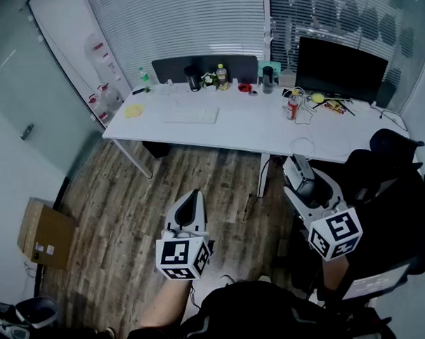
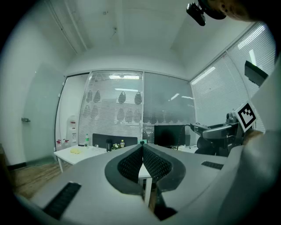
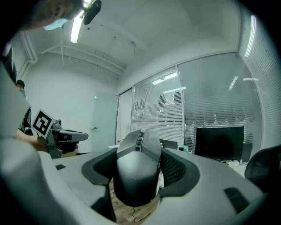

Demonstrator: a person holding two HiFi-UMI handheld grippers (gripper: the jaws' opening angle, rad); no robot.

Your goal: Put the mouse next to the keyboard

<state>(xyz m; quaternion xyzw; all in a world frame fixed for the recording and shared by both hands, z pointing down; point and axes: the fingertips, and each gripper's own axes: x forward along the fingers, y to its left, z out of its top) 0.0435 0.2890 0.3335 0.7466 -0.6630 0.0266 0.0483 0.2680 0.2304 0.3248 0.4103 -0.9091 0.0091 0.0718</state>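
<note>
A grey-black mouse (image 3: 137, 171) sits between the jaws of my right gripper (image 3: 139, 169), which is shut on it; in the head view the mouse (image 1: 301, 175) pokes out of that gripper (image 1: 306, 186) at the lower right, short of the desk. My left gripper (image 1: 191, 205) is shut with nothing in it, its dark pads (image 2: 131, 165) meeting at the tip. The white keyboard (image 1: 190, 113) lies on the left half of the white desk (image 1: 239, 125), well ahead of both grippers.
On the desk stand a black monitor (image 1: 340, 70), bottles (image 1: 222, 76), a can (image 1: 292, 107) and a yellow note (image 1: 134, 110). A black chair (image 1: 388, 171) is at the right. A cardboard box (image 1: 45, 233) sits on the wooden floor at the left.
</note>
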